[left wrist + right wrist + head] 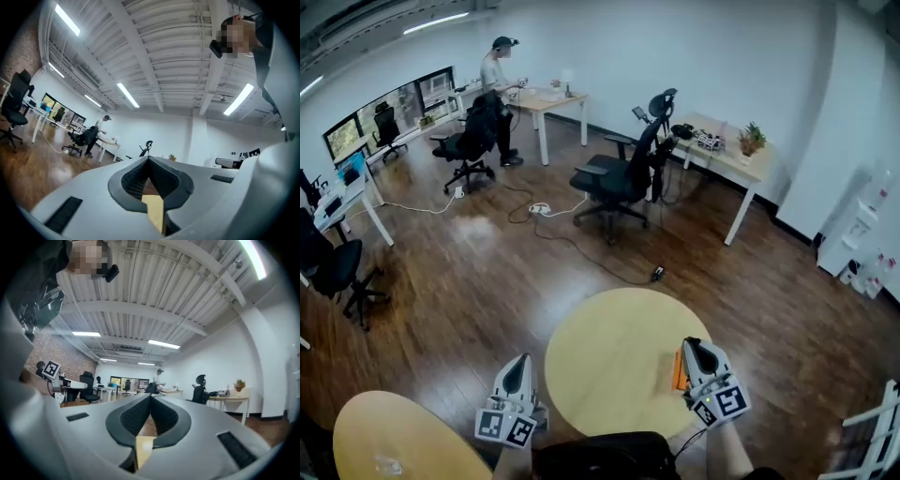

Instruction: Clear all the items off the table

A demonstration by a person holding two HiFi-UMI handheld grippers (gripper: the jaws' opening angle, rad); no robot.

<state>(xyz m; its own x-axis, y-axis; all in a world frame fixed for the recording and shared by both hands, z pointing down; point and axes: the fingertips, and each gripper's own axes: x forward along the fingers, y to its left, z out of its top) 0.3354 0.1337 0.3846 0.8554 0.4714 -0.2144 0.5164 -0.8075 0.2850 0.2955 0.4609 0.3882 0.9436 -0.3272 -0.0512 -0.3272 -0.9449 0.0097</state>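
A round, light wooden table (609, 361) stands right in front of me. My right gripper (691, 342) hovers over its right edge and points away from me, jaws shut and empty. An orange strip (678, 370) shows against that gripper's left side; I cannot tell whether it lies on the table or belongs to the gripper. My left gripper (521, 358) hangs beside the table's left rim, over the floor, also shut on nothing. In the left gripper view its jaws meet at the tip (149, 159). In the right gripper view the tip (151, 395) is equally closed. Both point up towards the ceiling.
A second round table (403, 436) sits at the lower left. Across the wooden floor are a black office chair (619, 178), a desk with a plant (722, 155), a power strip and cables (542, 208), and a person (497, 80) at a far desk. A white rack (872, 427) stands at the right.
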